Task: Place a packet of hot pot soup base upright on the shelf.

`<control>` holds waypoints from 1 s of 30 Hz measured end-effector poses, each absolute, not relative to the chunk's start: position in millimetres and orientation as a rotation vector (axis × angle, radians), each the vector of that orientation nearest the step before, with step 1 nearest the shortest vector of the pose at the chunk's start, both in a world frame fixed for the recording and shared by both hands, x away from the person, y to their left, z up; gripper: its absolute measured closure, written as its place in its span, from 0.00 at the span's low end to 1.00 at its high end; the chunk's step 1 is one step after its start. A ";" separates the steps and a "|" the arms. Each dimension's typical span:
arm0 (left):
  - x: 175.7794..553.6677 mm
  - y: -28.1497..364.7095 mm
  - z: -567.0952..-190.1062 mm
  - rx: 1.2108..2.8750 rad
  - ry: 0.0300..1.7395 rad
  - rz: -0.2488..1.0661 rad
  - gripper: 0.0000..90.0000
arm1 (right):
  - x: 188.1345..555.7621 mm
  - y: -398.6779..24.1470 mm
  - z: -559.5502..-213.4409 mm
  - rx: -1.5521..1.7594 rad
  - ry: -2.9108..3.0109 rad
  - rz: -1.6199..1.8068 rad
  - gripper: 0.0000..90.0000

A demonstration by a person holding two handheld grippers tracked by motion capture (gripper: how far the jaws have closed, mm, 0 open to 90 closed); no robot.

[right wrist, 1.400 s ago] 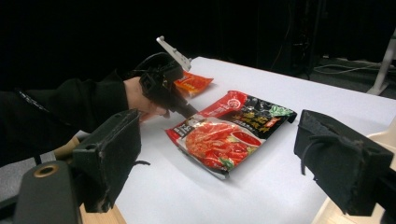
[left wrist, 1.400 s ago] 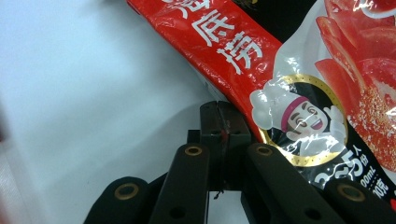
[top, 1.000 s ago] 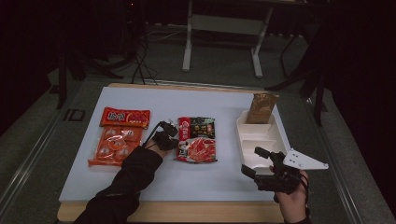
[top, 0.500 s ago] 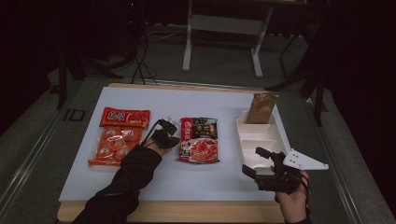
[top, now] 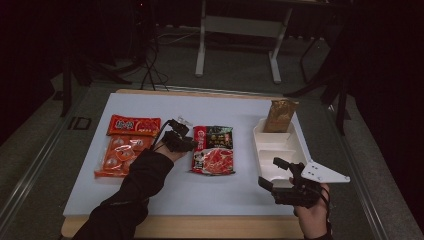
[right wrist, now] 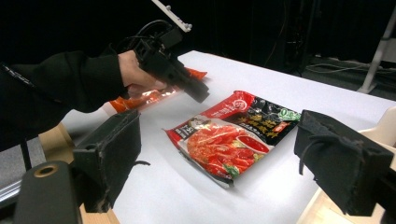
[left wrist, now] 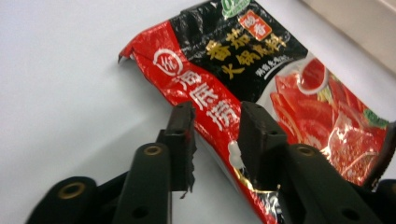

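A red and black sauce packet (top: pixel 214 150) lies flat in the middle of the white table (top: pixel 150 195). My left gripper (top: pixel 186 141) hovers at the packet's left edge. In the left gripper view its jaws stand a little apart, open (left wrist: pixel 217 126), just over the packet's (left wrist: pixel 261 70) red border, holding nothing. My right gripper (top: pixel 275 174) is near the table's front right, beside the white tray (top: pixel 264 150). It is wide open (right wrist: pixel 219 147) and empty, facing the packet (right wrist: pixel 229 140) and my left gripper (right wrist: pixel 187 84) beyond it.
Two orange snack packs (top: pixel 134 125) (top: pixel 120 157) lie at the table's left. A brown pouch (top: pixel 280 115) leans in the tray's far compartment. The wooden front edge (top: pixel 210 227) runs below both hands. Dark floor and a desk frame (top: pixel 240 45) lie behind.
My left gripper has edged slightly right and forward, closer to the packet's edge. The right gripper has hardly moved.
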State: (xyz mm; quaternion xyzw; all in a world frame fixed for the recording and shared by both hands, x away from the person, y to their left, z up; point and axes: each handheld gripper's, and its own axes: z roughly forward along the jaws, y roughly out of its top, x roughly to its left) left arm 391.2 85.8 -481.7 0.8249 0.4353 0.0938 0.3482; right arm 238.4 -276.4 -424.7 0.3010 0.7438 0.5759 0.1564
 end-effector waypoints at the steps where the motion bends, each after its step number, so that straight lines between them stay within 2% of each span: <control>1: 392.9 85.9 -481.4 2.137 1.131 0.241 0.68 | 238.5 -276.6 -424.8 0.860 2.128 1.649 0.16; 5: 402.1 88.9 -481.2 2.098 1.150 0.226 0.63 | 238.9 -277.0 -425.5 0.856 2.132 1.649 0.16; 13: 419.2 87.0 -482.6 2.079 1.189 0.283 0.63 | 239.3 -276.0 -426.7 0.853 2.141 1.643 0.16; 23: 440.8 78.7 -503.0 2.042 1.277 0.238 0.63 | 239.6 -275.5 -428.8 0.851 2.154 1.639 0.16; 30: 453.5 70.6 -514.3 2.034 1.340 0.259 0.63 | 239.7 -275.8 -429.9 0.848 2.159 1.636 0.16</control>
